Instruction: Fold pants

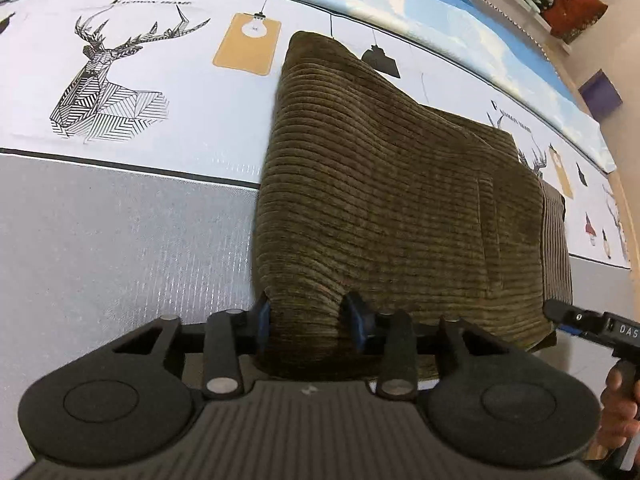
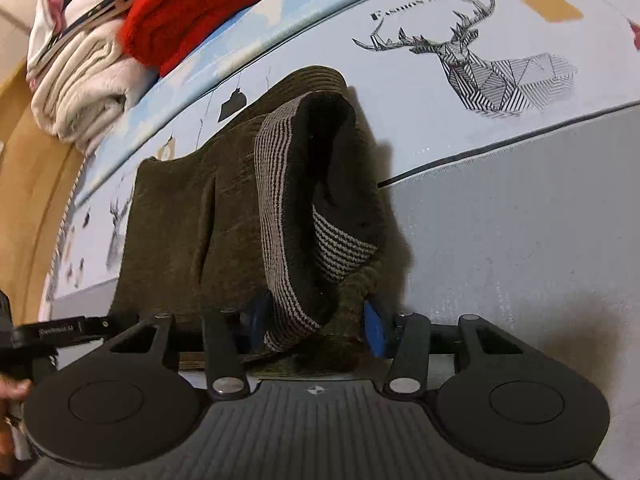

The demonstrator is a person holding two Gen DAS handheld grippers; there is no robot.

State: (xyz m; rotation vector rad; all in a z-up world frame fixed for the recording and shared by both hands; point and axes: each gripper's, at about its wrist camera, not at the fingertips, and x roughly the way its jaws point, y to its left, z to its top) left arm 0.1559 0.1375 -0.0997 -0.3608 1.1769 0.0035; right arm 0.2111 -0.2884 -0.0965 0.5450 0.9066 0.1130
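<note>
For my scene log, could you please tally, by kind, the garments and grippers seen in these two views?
Olive corduroy pants: 1
Red knitted garment: 1
Cream folded blanket or garment: 1
Grippers: 2, the left gripper and the right gripper, each clamped on the pants
Total: 5

one pair of corduroy pants (image 1: pixel 384 200), two grippers, two printed deer heads (image 1: pixel 108 84) in the left wrist view.

The left gripper (image 1: pixel 310 320) has its fingers (image 1: pixel 262 320) pinched on cloth bunched between them. The right gripper (image 2: pixel 316 320) clamps likewise (blue pads showing), both held level, side by side.
</note>
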